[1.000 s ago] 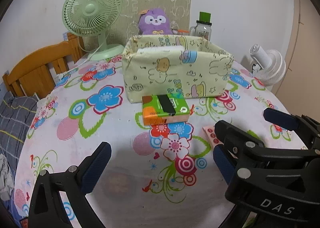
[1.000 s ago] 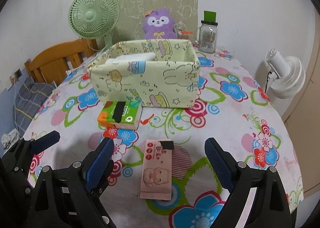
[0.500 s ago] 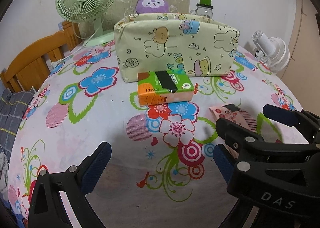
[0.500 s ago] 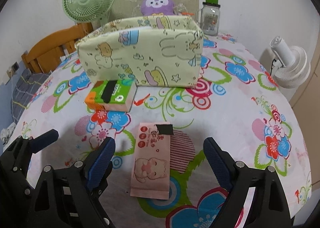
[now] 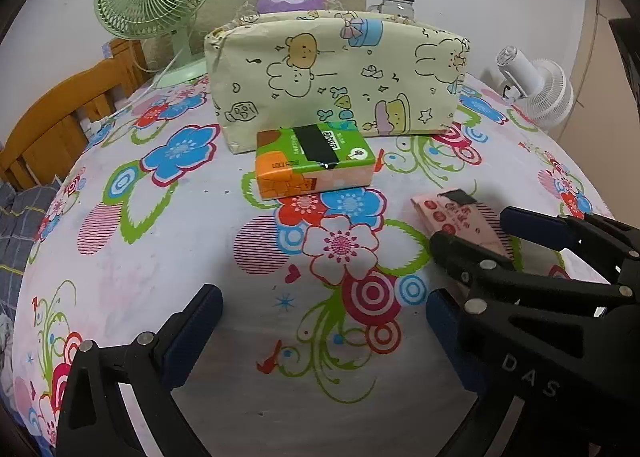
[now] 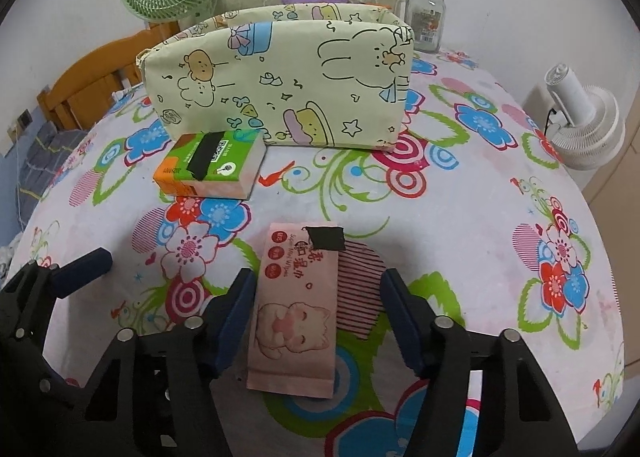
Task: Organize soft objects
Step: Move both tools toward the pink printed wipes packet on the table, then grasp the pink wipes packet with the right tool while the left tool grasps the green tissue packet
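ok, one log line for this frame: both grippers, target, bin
right gripper: closing around pink wet-wipes pack, right pad clear | left gripper: open, empty | green-orange tissue pack: on table | fabric bin: behind

Both point steeply down: left gripper [image 5: 320, 337] spread wide; right gripper [image 6: 318, 321] jaws just been closing.

Left gripper [image 5: 320, 337] hangs open over the floral tablecloth [image 5: 160, 257], tissue pack [image 5: 316, 163] well ahead.
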A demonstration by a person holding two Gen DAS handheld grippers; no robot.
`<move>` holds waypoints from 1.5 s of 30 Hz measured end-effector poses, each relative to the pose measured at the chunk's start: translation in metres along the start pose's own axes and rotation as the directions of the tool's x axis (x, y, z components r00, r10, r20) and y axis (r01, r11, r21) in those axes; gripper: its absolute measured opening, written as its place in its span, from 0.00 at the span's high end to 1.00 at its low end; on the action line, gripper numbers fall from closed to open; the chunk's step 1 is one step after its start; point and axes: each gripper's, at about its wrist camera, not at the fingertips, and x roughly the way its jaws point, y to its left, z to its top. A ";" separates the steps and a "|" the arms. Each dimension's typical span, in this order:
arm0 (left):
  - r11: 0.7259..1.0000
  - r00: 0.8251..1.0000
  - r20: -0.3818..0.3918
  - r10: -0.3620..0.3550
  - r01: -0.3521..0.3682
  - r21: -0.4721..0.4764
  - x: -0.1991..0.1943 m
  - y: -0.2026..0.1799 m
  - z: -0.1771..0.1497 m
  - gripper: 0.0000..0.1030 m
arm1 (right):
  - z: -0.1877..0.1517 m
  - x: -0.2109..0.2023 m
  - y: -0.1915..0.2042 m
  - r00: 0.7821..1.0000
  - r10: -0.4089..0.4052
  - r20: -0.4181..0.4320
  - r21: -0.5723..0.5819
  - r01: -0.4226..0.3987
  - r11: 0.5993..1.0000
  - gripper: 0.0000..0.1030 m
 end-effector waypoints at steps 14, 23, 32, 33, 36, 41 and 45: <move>1.000 1.000 -0.021 -0.020 0.019 -0.023 0.006 -0.005 0.016 0.01 | 0.005 0.000 -0.014 1.000 0.011 0.005 0.050 -0.011 0.999 0.58; 0.999 1.000 -0.005 -0.013 0.013 -0.042 0.010 -0.008 0.036 0.00 | 0.023 0.001 -0.024 0.999 0.023 0.024 0.075 -0.024 0.997 0.58; 0.997 1.000 -0.020 0.005 -0.007 -0.080 0.028 -0.002 0.054 0.01 | 0.039 0.003 -0.034 0.999 0.031 0.042 0.095 -0.035 0.995 0.58; 0.996 1.000 -0.024 0.010 -0.012 -0.088 0.031 0.000 0.056 0.01 | 0.040 0.003 -0.035 0.999 0.031 0.044 0.095 -0.035 0.995 0.58; 0.995 0.999 -0.028 0.018 -0.020 -0.099 0.035 0.004 0.059 0.01 | 0.044 0.005 -0.036 0.998 0.035 0.048 0.099 -0.040 0.994 0.58; 0.995 0.999 -0.031 0.028 -0.031 -0.099 0.041 0.006 0.065 0.01 | 0.051 0.013 -0.040 0.998 0.050 0.043 0.113 -0.054 0.992 0.58; 0.995 0.998 -0.033 0.047 -0.050 -0.092 0.047 0.005 0.069 0.01 | 0.055 0.018 -0.042 0.998 0.052 0.038 0.120 -0.057 0.991 0.58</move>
